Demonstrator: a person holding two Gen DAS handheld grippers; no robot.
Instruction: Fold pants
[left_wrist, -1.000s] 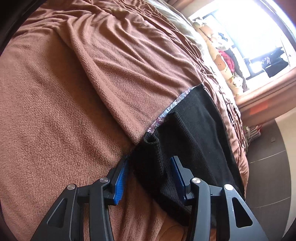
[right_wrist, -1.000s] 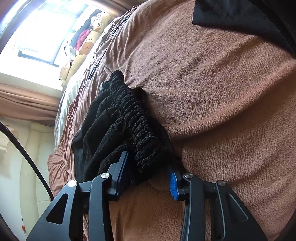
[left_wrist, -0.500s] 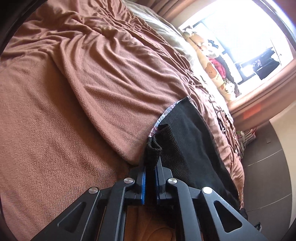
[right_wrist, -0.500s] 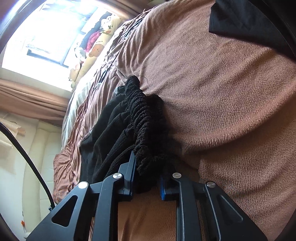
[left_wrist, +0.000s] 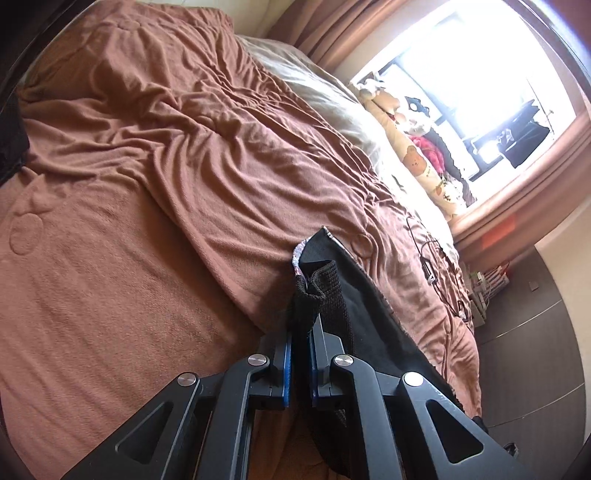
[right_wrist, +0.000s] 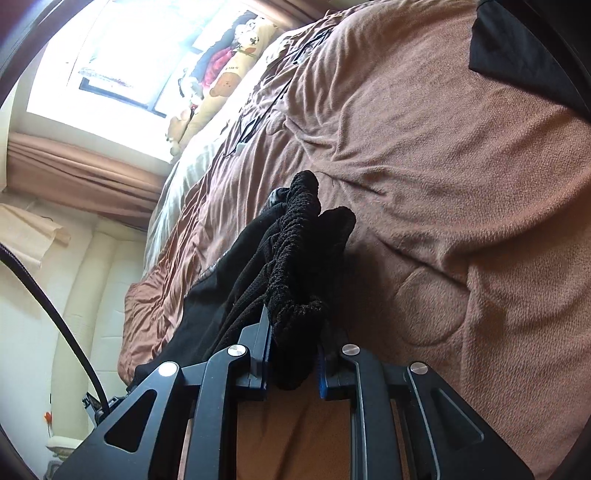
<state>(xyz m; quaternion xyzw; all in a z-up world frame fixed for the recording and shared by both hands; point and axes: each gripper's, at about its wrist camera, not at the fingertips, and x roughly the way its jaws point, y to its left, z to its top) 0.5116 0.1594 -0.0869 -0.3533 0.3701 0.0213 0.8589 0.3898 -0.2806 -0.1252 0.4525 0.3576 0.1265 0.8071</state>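
- Left wrist view: my left tool (left_wrist: 299, 354) is clamped on a ribbed black edge of the pants (left_wrist: 354, 314); the blue pads press the fabric from both sides with almost no gap.
- The pinched edge stands up in a small fold just past the fingertips, and the rest of the black cloth runs down to the right, along the edge of the bed.
- The pants lie on a brown blanket (left_wrist: 155, 192) that covers the bed in long wrinkles; a patterned strip shows at the far corner of the black fabric.
- Beyond the bed, a plush toy (left_wrist: 417, 162) sits on the sill of a bright window (left_wrist: 476, 70).
- Right wrist view: my right tool (right_wrist: 293, 363) grips the bunched elastic waistband (right_wrist: 299, 258) of the pants (right_wrist: 221, 306), a thick wad of gathered black knit filling the space between the pads.
- From that wad the black fabric trails away to the left over the brown blanket (right_wrist: 443, 155).
- Another dark cloth (right_wrist: 517, 48) lies at the upper right corner.
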